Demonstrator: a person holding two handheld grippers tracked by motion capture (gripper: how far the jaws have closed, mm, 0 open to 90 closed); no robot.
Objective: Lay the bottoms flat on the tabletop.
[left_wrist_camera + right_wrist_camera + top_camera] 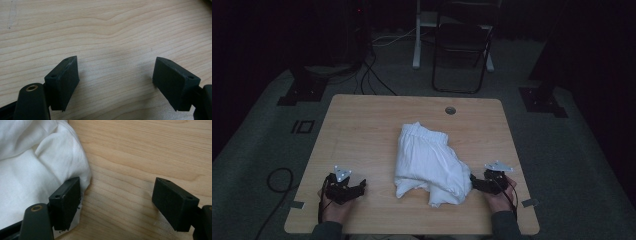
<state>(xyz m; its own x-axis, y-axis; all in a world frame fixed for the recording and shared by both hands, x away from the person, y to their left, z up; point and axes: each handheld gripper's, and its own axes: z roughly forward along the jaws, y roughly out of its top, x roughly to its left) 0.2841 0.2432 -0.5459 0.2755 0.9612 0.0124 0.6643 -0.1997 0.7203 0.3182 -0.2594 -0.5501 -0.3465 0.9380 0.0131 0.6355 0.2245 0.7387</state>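
My left claw (pixel 360 186) sits near the left front of the table (pixel 362 130). Its jaws are wide open with nothing in them, just bare wood below, and the cloth is well apart from it. In the middle lies the white cloth (pixel 428 162), all bunched up in a heap. My right claw (pixel 472 181) is just at the cloth's right edge. Its jaws are wide open too and hold nothing, but one jaw sits against the cloth edge (pixel 75 167). I think I am only starting, getting ready to grab. Next I should slide the right claw onto that edge and pinch, then bring my left claw over.
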